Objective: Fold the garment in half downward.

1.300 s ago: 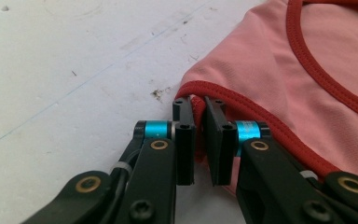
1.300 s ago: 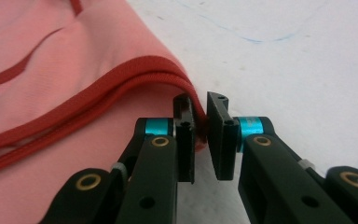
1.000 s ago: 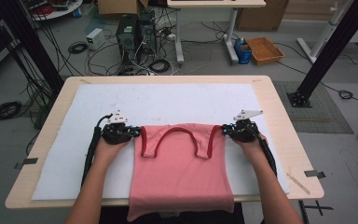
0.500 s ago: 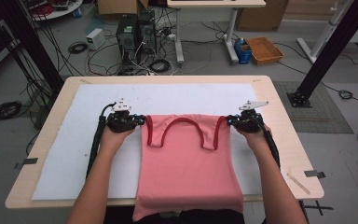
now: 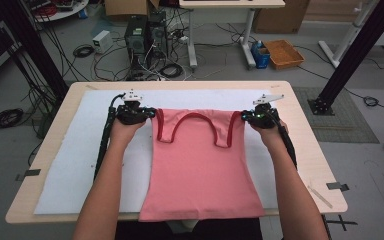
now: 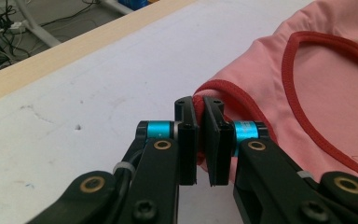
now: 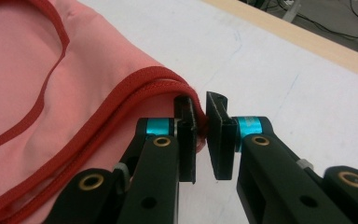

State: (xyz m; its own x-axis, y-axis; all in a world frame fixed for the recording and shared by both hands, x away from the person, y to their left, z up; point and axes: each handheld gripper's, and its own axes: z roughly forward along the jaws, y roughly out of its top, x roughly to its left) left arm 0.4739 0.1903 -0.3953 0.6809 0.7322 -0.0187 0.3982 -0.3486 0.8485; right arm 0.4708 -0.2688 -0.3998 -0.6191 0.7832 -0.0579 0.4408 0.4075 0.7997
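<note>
Over the white mat (image 5: 80, 165) in the high view, my pink tank top (image 5: 200, 170) lies spread flat, its hem hanging just past the mat's near edge. My left gripper (image 5: 150, 114) sits at the top's left shoulder strap and my right gripper (image 5: 244, 118) at its right strap, so the garment stretches between them, neckline toward the mat's far side. Both my hands rest on the mat just outside the cloth.

Along my left gripper (image 6: 199, 140) in the left gripper view, the jaws are clamped together on the red-trimmed strap end of the tank top (image 6: 279, 79); the cloth runs off to the right over the mat (image 6: 74, 102), whose wooden table edge (image 6: 65, 51) shows beyond.

Along my right gripper (image 7: 201, 135) in the right gripper view, the jaws pinch the folded red hem of the other strap, a thin slit between the pads. The tank top (image 7: 51, 107) spreads away to the left of the jaws, the bare mat (image 7: 284, 79) to their right.
</note>
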